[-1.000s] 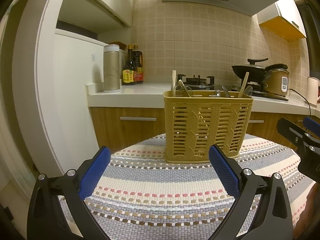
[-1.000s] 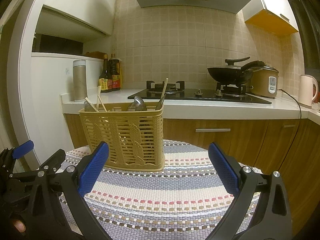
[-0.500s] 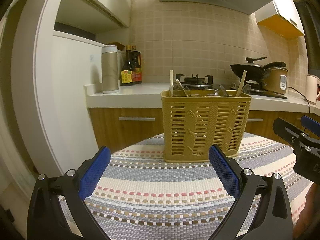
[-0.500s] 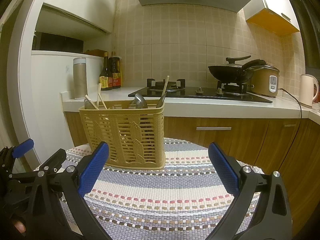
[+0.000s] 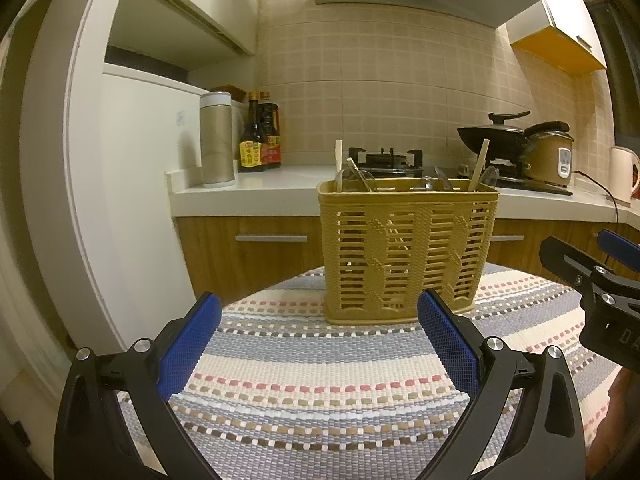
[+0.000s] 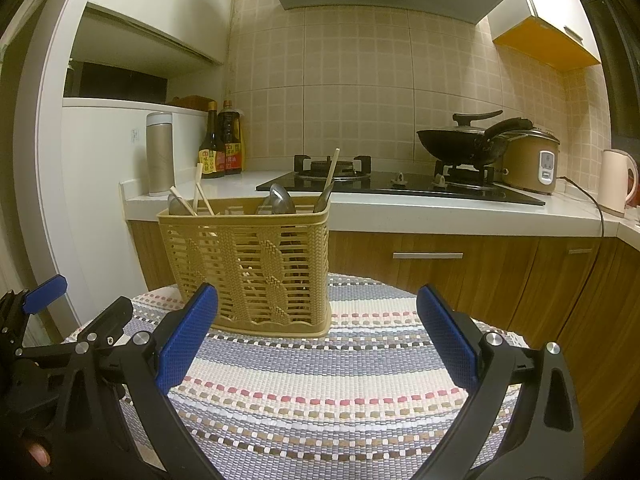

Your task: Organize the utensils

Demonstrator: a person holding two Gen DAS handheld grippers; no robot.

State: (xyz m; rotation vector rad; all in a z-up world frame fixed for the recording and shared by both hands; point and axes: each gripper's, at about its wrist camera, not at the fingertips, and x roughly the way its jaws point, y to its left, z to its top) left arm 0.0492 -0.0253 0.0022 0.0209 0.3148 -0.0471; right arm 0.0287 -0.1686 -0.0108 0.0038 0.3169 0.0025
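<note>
Utensils (image 5: 416,178) stand in a tan slatted basket (image 5: 408,252) that sits upright on a striped woven mat (image 5: 320,380); chopsticks (image 5: 479,164) and spoon bowls poke above its rim. In the left wrist view, the left gripper (image 5: 320,344) has its blue-padded fingers (image 5: 188,344) spread wide with nothing between them, clear of the basket, which stands just beyond the gap. The right gripper (image 5: 592,276) shows at the right edge.

In the right wrist view, the right gripper (image 6: 318,340) likewise has its fingers (image 6: 448,340) wide apart and holds nothing. The basket (image 6: 248,272) stands ahead and to the left, behind the left fingertip, with spoons (image 6: 280,200) and chopsticks (image 6: 200,194) inside. The left gripper (image 6: 60,312) appears at the lower left, fingers apart.
</note>
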